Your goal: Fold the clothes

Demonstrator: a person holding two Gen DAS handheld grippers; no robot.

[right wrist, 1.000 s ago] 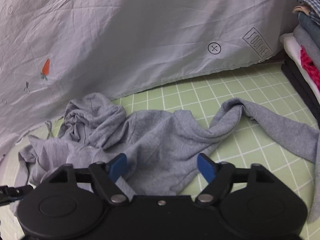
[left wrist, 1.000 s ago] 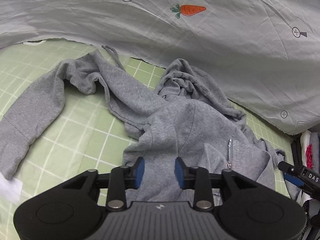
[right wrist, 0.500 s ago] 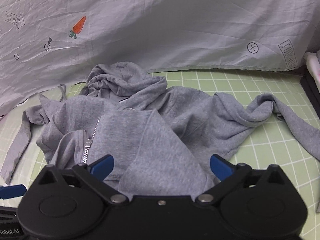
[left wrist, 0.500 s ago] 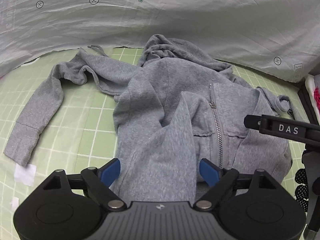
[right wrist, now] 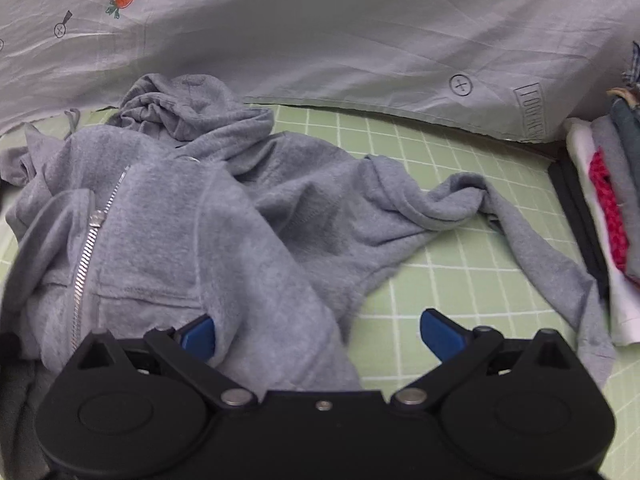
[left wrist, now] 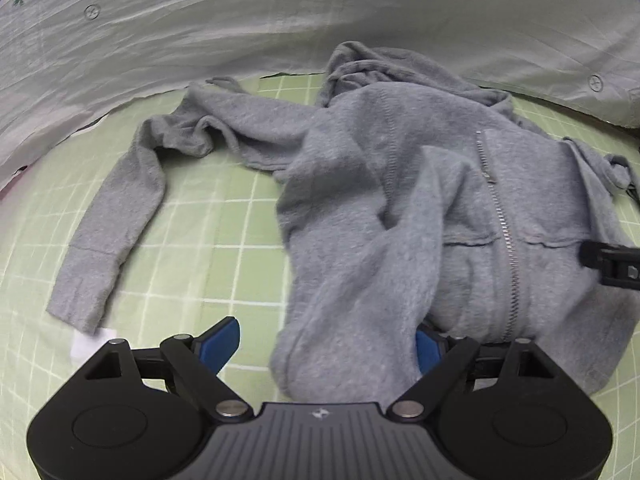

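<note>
Left tool (left wrist: 326, 344) and right tool (right wrist: 316, 330), jaws spread wide after opening over the last second; a fold of the grey hoodie (left wrist: 400, 208) lay loose between each pair of pads, gripped by neither. A second earlier the left jaws stood much narrower and the hoodie lay crumpled; now it lay spread, zipper (left wrist: 502, 232) up, on the green checked mat (left wrist: 208, 216). Beyond, the hood (right wrist: 192, 108) met a printed sheet (right wrist: 340, 28). The hem was hidden behind both tools; the stacked clothes (right wrist: 608, 208) were cut off at right.
</note>
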